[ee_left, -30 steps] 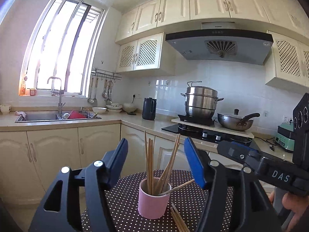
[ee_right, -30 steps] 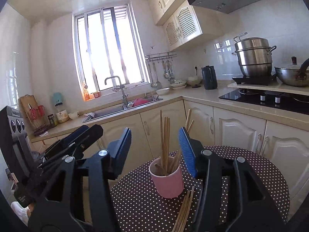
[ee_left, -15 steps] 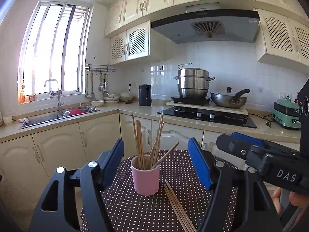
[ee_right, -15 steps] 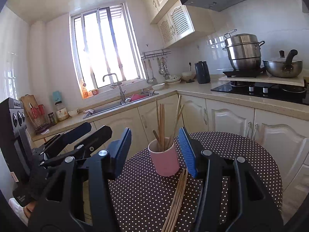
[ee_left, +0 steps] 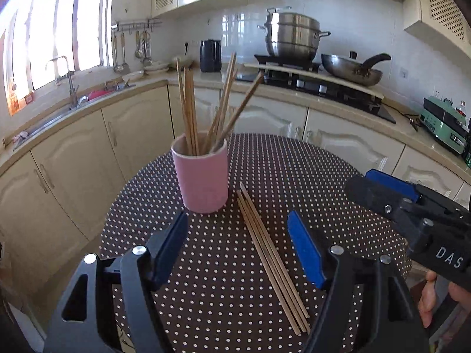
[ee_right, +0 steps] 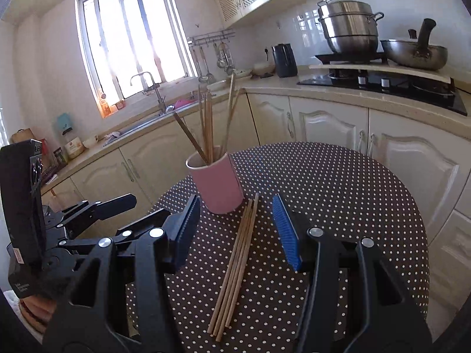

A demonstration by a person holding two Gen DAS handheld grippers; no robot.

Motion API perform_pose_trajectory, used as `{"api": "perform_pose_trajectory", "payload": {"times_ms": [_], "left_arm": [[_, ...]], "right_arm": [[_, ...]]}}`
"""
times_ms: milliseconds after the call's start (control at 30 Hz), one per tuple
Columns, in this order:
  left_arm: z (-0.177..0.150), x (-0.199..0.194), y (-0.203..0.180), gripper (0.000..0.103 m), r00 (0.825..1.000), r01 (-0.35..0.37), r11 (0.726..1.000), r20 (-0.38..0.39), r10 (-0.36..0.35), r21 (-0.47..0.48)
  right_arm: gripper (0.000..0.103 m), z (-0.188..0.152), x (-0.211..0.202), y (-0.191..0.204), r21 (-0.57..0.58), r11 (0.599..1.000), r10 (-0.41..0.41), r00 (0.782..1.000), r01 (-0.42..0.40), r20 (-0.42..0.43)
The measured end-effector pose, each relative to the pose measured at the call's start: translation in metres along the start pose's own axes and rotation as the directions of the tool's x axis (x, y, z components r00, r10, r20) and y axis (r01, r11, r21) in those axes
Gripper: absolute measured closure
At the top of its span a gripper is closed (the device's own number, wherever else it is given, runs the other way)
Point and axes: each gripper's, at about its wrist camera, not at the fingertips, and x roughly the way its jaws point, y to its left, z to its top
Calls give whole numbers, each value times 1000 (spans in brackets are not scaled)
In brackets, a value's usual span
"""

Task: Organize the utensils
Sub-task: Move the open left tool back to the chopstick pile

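Pink cup (ee_left: 203, 176) upright on polka-dot tablecloth (ee_left: 309, 194), toward far-left part of round table; approx. 6–7 wooden chopsticks in cup (ee_left: 191, 108), fanned out, some leaning right. Same cup (ee_right: 219, 181) in rt wrist view, w/ sticks (ee_right: 207, 123) leaning both ways.

Loose chopsticks (ee_left: 270, 259) flat on cloth in tight bundle, approx. 4, far ends just beside cup base, near ends toward cameras. In rt view, bundle (ee_right: 235, 264) runs diagonally from cup base down-left.

Left gripper (ee_left: 237, 248) w/ jaws wide apart, nothing between pads; hovering above cloth, bundle seen through the gap, closer to the rt pad. Not touching cup or sticks.

Right gripper (ee_right: 235, 229) likewise spread wide, holding nothing; bundle lies in gap betw. fingers, cup just past left fingertip. Contact w/ cloth: can't tell.

Left gripper also in rt view at left (ee_right: 97, 214), beside table edge; right gripper in left view at rt (ee_left: 412, 206), over table's rt edge.

Bkgd: steamer pot (ee_left: 293, 36) and wok (ee_left: 350, 67) on stove, black kettle (ee_left: 210, 56), sink (ee_right: 147, 123) under window.
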Motion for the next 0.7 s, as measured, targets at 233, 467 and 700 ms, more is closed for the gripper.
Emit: {"api": "perform_pose_trajectory", "payload": {"times_ms": [233, 467, 700], "left_arm": [[-17, 67, 1, 34, 972, 17, 999, -233, -23, -30], [-31, 111, 1, 58, 930, 35, 998, -365, -53, -54], [-31, 131, -5, 58, 922, 33, 999, -384, -47, -43]], "right_arm": [[52, -20, 41, -27, 37, 999, -34, 987, 40, -158], [52, -33, 68, -42, 49, 998, -30, 969, 44, -247], [52, -34, 81, -49, 46, 998, -29, 961, 43, -276]]}}
